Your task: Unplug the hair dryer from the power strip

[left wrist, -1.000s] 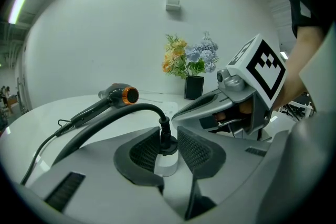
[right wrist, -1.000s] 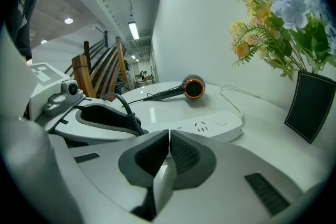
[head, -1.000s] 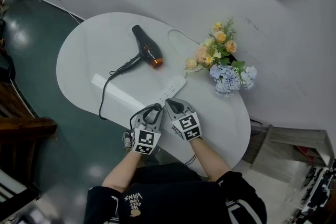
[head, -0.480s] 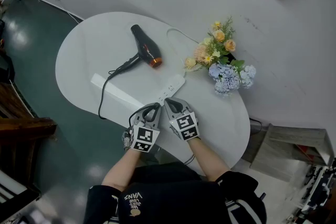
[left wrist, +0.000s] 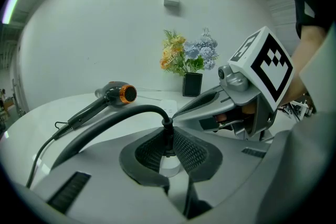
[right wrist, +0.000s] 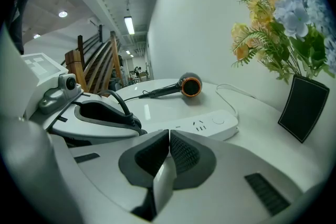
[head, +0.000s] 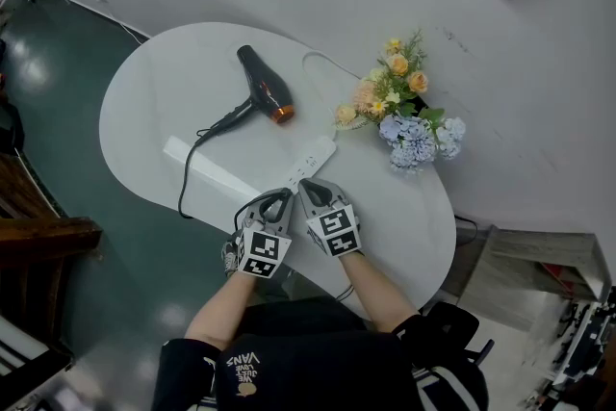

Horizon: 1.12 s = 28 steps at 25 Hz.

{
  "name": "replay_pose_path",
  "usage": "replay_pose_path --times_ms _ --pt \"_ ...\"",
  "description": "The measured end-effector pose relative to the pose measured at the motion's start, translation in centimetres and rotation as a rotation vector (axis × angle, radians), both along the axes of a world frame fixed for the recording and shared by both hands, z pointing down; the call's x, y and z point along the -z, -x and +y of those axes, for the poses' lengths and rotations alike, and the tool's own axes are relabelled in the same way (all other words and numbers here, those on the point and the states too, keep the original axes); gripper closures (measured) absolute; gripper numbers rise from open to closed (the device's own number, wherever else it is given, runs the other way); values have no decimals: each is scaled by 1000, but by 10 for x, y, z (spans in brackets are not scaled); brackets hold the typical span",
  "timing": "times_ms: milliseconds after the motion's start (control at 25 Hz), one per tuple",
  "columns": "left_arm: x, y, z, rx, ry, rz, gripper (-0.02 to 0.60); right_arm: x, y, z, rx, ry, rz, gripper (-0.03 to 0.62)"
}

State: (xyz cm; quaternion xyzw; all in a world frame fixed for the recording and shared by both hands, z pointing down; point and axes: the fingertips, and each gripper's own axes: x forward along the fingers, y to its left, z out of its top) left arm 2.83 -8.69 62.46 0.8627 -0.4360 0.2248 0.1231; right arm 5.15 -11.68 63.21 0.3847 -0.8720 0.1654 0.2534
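The black hair dryer (head: 262, 91) with an orange nozzle ring lies on the white table (head: 154, 101). Its black cord (head: 192, 159) loops back to the near end of the white power strip (head: 313, 159). My left gripper (head: 281, 197) has just been closing, and its pads now press on the dryer's black plug (left wrist: 167, 131) where the cord enters it. Right beside it, my right gripper (head: 306, 188) is shut, its tips at the near end of the power strip (right wrist: 207, 124). The dryer (right wrist: 189, 85) lies beyond the strip.
A bunch of orange and blue flowers (head: 399, 111) in a dark vase (right wrist: 303, 107) stands at the table's right, just past the strip. A thin white cable (head: 322, 63) curves from the strip's far end. The table's near edge is close under both grippers.
The left gripper's jaws have drawn in slightly round the plug. Both hands stay where they were, and the dryer and strip have not moved.
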Motion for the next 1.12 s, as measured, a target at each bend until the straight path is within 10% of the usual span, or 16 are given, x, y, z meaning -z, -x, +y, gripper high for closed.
replay_pose_path --times_ms 640,1120 --pt "3 -5 7 -61 -48 -101 522 -1 -1 3 -16 24 2 549" --pt "1 6 1 32 99 49 523 0 2 3 -11 30 -4 549"
